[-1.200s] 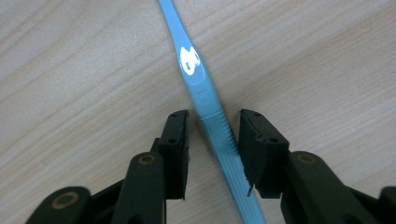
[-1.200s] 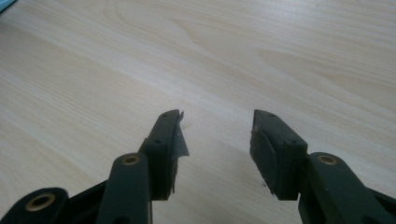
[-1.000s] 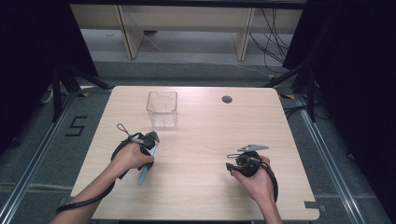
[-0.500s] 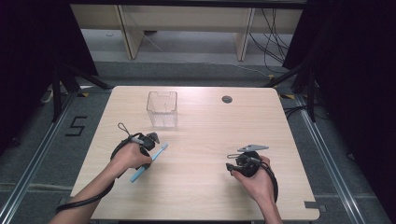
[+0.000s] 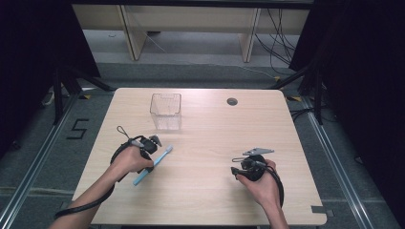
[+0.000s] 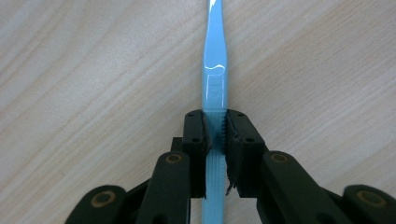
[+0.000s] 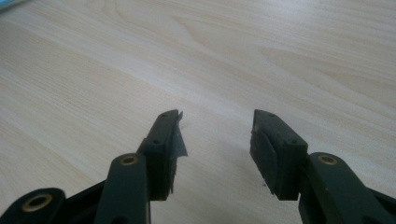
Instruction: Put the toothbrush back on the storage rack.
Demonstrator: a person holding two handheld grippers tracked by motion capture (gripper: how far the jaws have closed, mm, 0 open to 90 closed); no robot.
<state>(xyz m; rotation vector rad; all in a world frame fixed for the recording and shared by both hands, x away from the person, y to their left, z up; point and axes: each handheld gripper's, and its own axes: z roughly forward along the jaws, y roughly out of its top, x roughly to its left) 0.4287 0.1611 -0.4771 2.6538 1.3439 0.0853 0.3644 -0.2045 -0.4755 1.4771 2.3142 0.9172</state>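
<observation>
Left tool clamps toothbrush over wooden table.

Light wooden table on grey floor (marked "5"), pale shelving behind, dark surrounds

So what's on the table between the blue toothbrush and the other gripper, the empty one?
Nothing. In the high view, only bare wooden table separates the light blue plastic toothbrush from the open right gripper.

Wood table w/ clear container, toothbrush
</observation>
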